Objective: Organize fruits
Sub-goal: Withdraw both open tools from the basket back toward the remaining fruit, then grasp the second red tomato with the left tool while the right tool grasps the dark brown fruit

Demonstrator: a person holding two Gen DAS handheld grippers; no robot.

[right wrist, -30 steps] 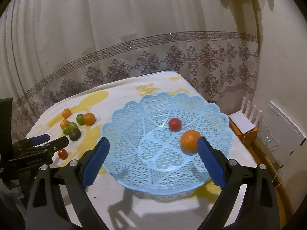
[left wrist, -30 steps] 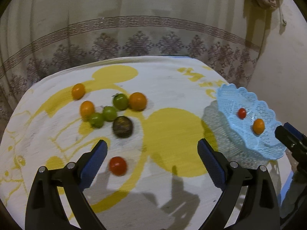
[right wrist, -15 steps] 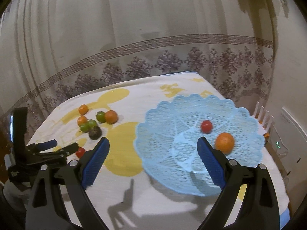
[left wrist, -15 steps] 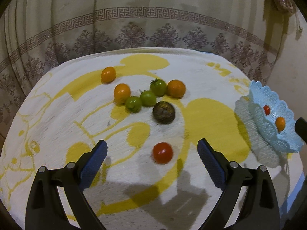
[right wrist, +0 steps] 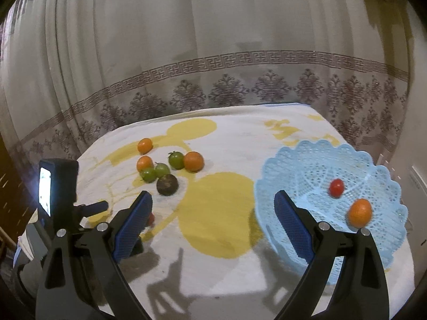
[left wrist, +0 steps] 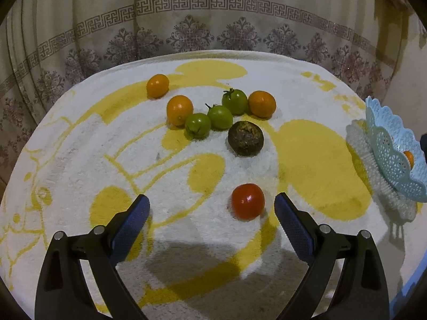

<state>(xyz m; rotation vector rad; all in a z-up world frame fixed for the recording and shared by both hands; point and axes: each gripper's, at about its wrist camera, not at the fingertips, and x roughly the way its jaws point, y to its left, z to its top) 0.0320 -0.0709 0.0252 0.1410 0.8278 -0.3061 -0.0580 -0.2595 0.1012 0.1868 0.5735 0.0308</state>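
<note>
In the basket: a red tomato [right wrist: 336, 187] and an orange fruit [right wrist: 360, 212] are already lying in the blue basket [right wrist: 307, 160] at the tabletop's [left wrist: 307, 85] right edge
Waiting: seven fruits are sitting loose on the cloth, about a quarter done by this count
Left gripper [left wrist: 210, 209]: fingers apart, nearing the lone red tomato [left wrist: 247, 200]
Right gripper [right wrist: 213, 204]: fingers apart, holding nothing, hanging by the basket
Cluster: three green tomatoes [left wrist: 220, 116], three oranges [left wrist: 179, 109], one dark fruit [left wrist: 245, 138]
</note>
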